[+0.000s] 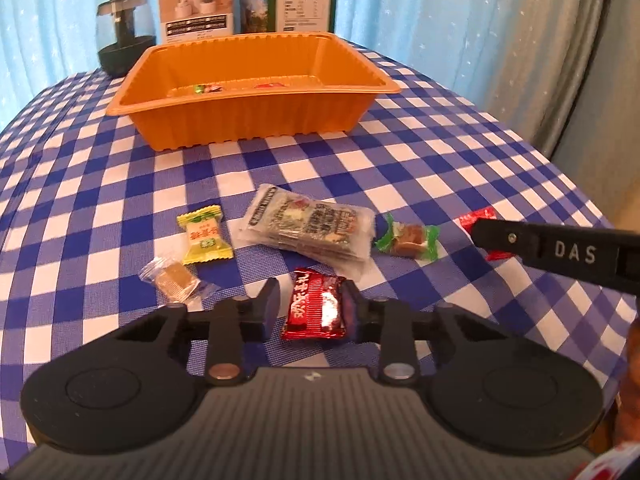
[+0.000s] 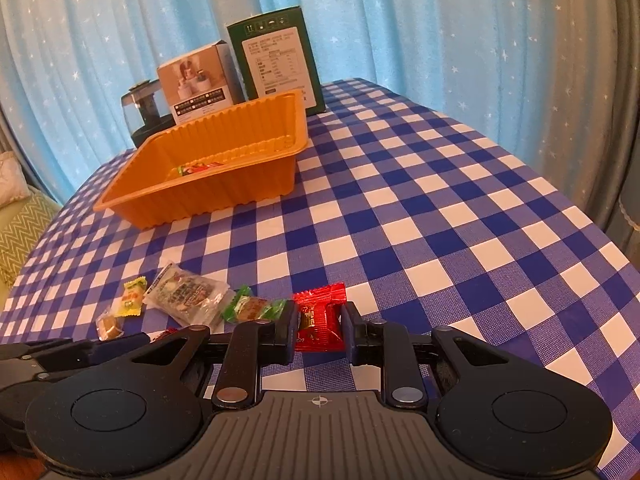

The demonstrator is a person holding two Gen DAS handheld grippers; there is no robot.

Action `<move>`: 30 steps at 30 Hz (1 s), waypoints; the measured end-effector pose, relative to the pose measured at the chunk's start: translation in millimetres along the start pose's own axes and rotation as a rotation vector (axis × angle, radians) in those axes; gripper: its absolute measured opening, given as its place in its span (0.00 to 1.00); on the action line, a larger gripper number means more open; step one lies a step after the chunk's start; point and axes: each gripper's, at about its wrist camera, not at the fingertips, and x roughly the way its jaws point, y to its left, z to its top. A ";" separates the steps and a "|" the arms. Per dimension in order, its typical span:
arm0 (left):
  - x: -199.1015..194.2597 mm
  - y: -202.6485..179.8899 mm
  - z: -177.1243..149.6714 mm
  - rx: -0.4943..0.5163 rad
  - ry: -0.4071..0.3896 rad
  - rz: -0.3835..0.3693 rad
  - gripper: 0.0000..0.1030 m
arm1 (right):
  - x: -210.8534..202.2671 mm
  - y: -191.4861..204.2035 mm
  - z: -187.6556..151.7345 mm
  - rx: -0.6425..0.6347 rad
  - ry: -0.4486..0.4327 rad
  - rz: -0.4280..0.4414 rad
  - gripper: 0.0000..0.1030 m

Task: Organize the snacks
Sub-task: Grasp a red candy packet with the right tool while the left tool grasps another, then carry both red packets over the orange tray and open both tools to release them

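On our left, the left gripper (image 1: 310, 310) pinches a red foil candy (image 1: 315, 307) on the checked cloth (image 1: 400, 160); on our right, the right gripper (image 2: 319, 326) clamps a red sweet (image 2: 320, 322). The orange tray (image 1: 248, 120) stands well apart beyond them, so we judge a slick wrapper may slip out during the carry.

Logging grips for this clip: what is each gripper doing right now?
Left gripper: closed on the dark red foil snack.
Right gripper: closed on the bright red wrapped candy.
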 end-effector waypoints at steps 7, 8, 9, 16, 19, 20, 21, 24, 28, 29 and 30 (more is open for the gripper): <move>-3.3 -6.6 -4.3 0.032 0.002 0.022 0.21 | -2.8 3.0 0.9 0.005 -0.007 0.010 0.23; -4.9 -5.9 -5.0 0.029 0.000 0.023 0.21 | -3.2 3.5 1.1 0.006 -0.008 0.011 0.23; -6.8 -5.0 -5.1 0.025 -0.002 0.023 0.21 | -3.6 3.8 1.4 0.003 -0.009 0.013 0.23; -26.7 6.4 3.6 -0.012 -0.048 0.036 0.21 | -8.9 11.4 7.0 -0.025 -0.030 0.044 0.23; -35.4 13.3 12.6 -0.024 -0.070 0.043 0.21 | -12.1 15.9 15.6 -0.034 -0.043 0.070 0.23; -38.0 16.3 16.5 -0.029 -0.078 0.044 0.21 | -13.3 18.7 19.8 -0.043 -0.052 0.080 0.23; -40.6 18.8 21.0 -0.032 -0.086 0.048 0.21 | -14.7 22.0 24.3 -0.055 -0.063 0.089 0.23; -47.4 26.0 35.3 -0.037 -0.119 0.060 0.21 | -18.5 31.6 40.3 -0.083 -0.102 0.118 0.23; -50.4 38.9 58.4 -0.067 -0.160 0.070 0.21 | -15.2 39.0 63.4 -0.088 -0.137 0.142 0.23; -50.4 42.2 65.1 -0.070 -0.171 0.073 0.21 | -13.2 40.4 69.4 -0.092 -0.145 0.146 0.23; -50.4 44.2 70.8 -0.072 -0.181 0.075 0.21 | -11.4 42.3 75.6 -0.096 -0.154 0.150 0.23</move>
